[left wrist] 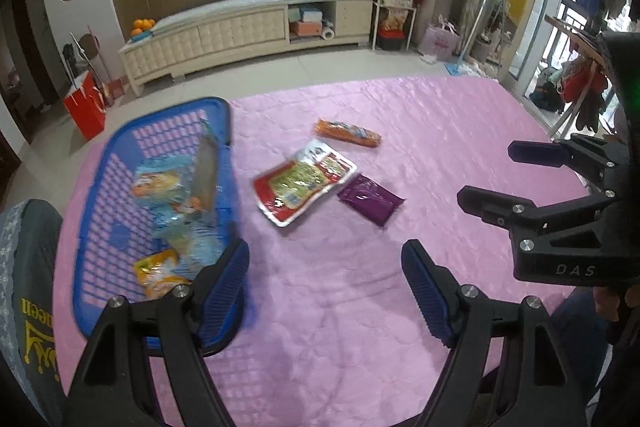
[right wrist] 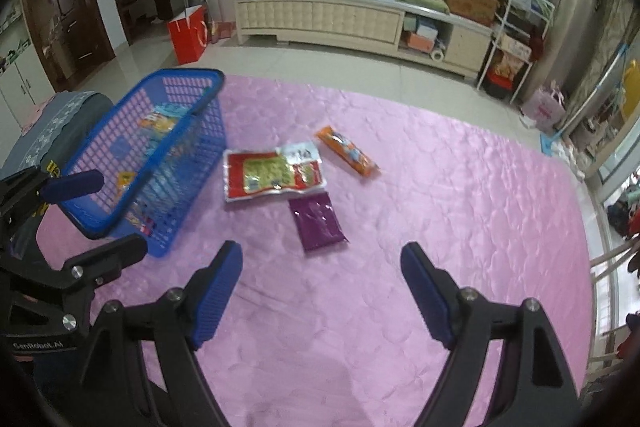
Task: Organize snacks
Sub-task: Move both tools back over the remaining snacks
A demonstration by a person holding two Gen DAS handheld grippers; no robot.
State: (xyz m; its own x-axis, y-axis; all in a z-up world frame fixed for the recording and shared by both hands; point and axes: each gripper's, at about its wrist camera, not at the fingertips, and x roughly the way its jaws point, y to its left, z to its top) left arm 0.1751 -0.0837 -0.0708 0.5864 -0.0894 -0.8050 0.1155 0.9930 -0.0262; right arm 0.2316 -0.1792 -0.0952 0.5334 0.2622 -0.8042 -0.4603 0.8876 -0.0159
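The blue basket (right wrist: 148,163) stands at the left side of the pink-covered surface (right wrist: 460,195), and it already has several snack packets inside, a sign that it is the collecting place for this tidy-up. Three packets lie loose on the cloth just to its right, toward the middle of the surface: a red and green packet (right wrist: 272,175) nearest the basket, an orange packet (right wrist: 347,155) beyond it toward the far edge, and a purple packet (right wrist: 318,223) on the near side, its corner touching or slightly under the red one. They lie flat and close together, so each can be reached from above without shifting the others much.

The left tool (left wrist: 326,291) hangs above the near part of the surface by the basket's near corner, its jaws apart and nothing between them. The right tool (right wrist: 322,291) hangs over the near middle of the cloth, jaws wide apart and also empty, with the purple packet the nearest thing ahead of it. Both point downward at a slant toward the loose packets. To my eye the job is partly done: the three loose packets have yet to go in the basket, and the purple one looks the easiest first pick for the right tool.
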